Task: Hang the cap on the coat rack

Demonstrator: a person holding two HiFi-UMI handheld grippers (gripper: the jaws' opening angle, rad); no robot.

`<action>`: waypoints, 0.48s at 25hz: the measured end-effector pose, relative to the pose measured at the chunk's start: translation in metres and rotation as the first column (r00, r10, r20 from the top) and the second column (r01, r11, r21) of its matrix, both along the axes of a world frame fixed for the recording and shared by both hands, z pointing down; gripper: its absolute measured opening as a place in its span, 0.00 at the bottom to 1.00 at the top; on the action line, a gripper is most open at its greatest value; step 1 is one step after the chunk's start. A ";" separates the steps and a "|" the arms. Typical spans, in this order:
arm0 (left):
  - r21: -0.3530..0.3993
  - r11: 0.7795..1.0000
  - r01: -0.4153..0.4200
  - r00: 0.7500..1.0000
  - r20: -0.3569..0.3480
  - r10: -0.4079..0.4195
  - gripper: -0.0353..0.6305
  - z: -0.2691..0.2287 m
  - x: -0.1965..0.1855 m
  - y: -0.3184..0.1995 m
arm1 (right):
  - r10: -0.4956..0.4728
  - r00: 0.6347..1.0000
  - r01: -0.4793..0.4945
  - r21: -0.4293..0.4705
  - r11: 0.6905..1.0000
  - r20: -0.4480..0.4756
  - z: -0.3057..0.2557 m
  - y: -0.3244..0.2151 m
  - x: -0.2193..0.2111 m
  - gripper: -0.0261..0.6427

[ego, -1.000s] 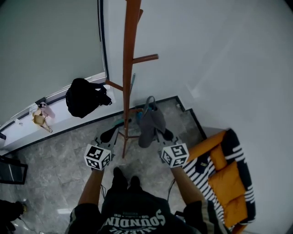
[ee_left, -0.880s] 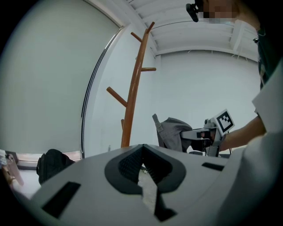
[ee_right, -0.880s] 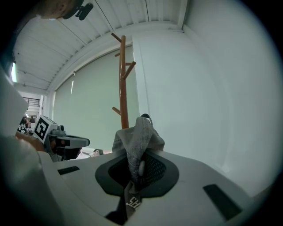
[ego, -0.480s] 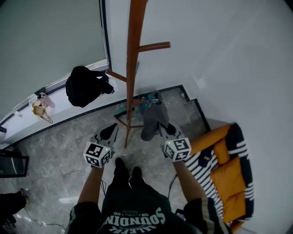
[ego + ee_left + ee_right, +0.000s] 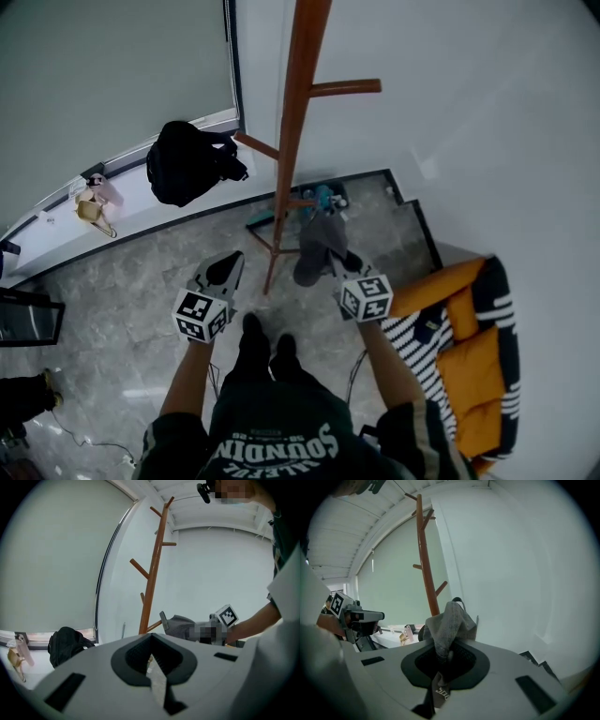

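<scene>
The wooden coat rack (image 5: 296, 131) stands just ahead of me on the stone floor, with bare pegs sticking out at several heights. My right gripper (image 5: 336, 261) is shut on the grey cap (image 5: 317, 247), which droops from the jaws to the right of the pole, low near its base. In the right gripper view the cap (image 5: 450, 619) bunches up out of the jaws (image 5: 443, 656), with the rack (image 5: 425, 559) behind it. My left gripper (image 5: 227, 264) is shut on nothing, left of the pole. Its own view shows the rack (image 5: 153, 581) and the cap (image 5: 181, 625).
A black backpack (image 5: 188, 174) and small items (image 5: 94, 201) sit on the white window ledge at left. An orange and striped chair (image 5: 461, 349) is close on my right. White walls meet behind the rack. My feet (image 5: 267, 339) are just short of its base.
The rack now sits further right and fills more of the head view, and both grippers have edged up towards it. The cap stays in the right gripper.
</scene>
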State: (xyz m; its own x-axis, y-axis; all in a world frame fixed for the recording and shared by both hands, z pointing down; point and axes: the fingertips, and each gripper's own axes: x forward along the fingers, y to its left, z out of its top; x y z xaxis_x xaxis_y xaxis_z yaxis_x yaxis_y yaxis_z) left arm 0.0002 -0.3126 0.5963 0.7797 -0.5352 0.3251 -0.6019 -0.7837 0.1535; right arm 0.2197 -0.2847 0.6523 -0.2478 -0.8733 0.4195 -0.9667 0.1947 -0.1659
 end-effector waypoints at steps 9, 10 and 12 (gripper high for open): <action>-0.023 0.999 0.035 0.999 0.011 -0.035 0.05 0.010 -0.015 0.001 | -0.057 0.998 0.056 -0.077 0.995 -0.002 0.032 -0.012 -0.012 0.06; -0.024 0.999 0.040 0.999 0.012 -0.039 0.05 0.010 -0.018 0.001 | -0.064 0.998 0.063 -0.085 0.994 -0.005 0.034 -0.012 -0.013 0.06; -0.025 0.998 0.050 0.999 0.014 -0.049 0.05 0.011 -0.022 0.000 | -0.080 0.997 0.078 -0.099 0.992 -0.010 0.038 -0.015 -0.017 0.06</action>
